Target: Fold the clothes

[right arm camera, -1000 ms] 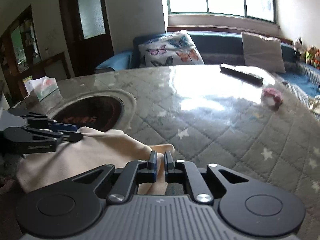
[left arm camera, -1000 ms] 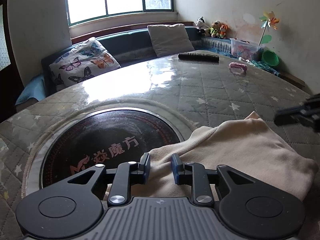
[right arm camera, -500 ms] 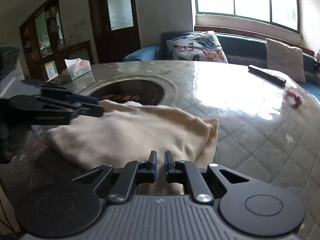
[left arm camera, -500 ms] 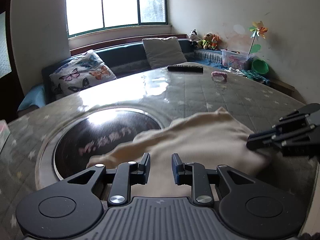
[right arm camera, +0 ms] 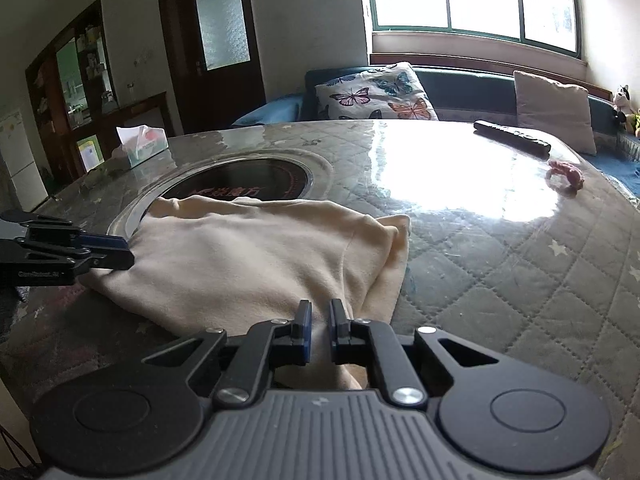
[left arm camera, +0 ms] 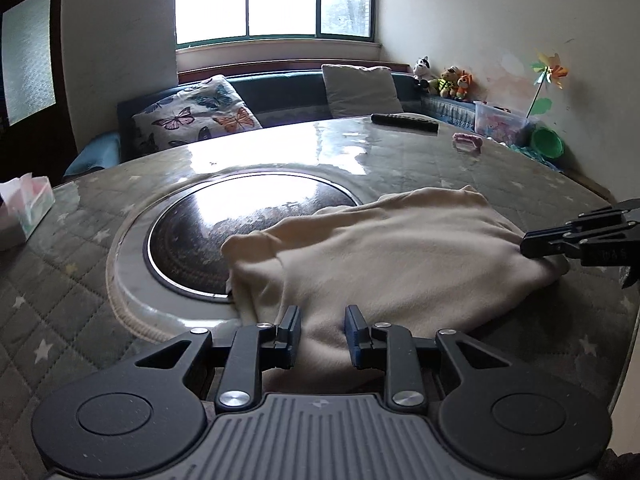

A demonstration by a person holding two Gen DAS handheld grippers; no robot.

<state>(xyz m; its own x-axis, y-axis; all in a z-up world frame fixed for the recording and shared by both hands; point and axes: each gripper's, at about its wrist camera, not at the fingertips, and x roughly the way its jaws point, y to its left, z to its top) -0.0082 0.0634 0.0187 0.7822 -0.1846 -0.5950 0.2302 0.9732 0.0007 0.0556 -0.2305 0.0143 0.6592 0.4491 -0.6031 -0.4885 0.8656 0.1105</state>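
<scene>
Cream garment [left arm camera: 400,256] — soft, rumpled, lying folded on table [left arm camera: 440,168]

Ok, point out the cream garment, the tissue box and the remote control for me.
cream garment [left arm camera: 400,256]: left wrist view, middle of its top layer.
tissue box [right arm camera: 146,144]: right wrist view, on its side wall.
remote control [left arm camera: 404,122]: left wrist view, middle of its dark body.

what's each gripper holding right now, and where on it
Both hold the cream garment by its near edge: the right gripper at its right end, the left gripper at its left.
</scene>
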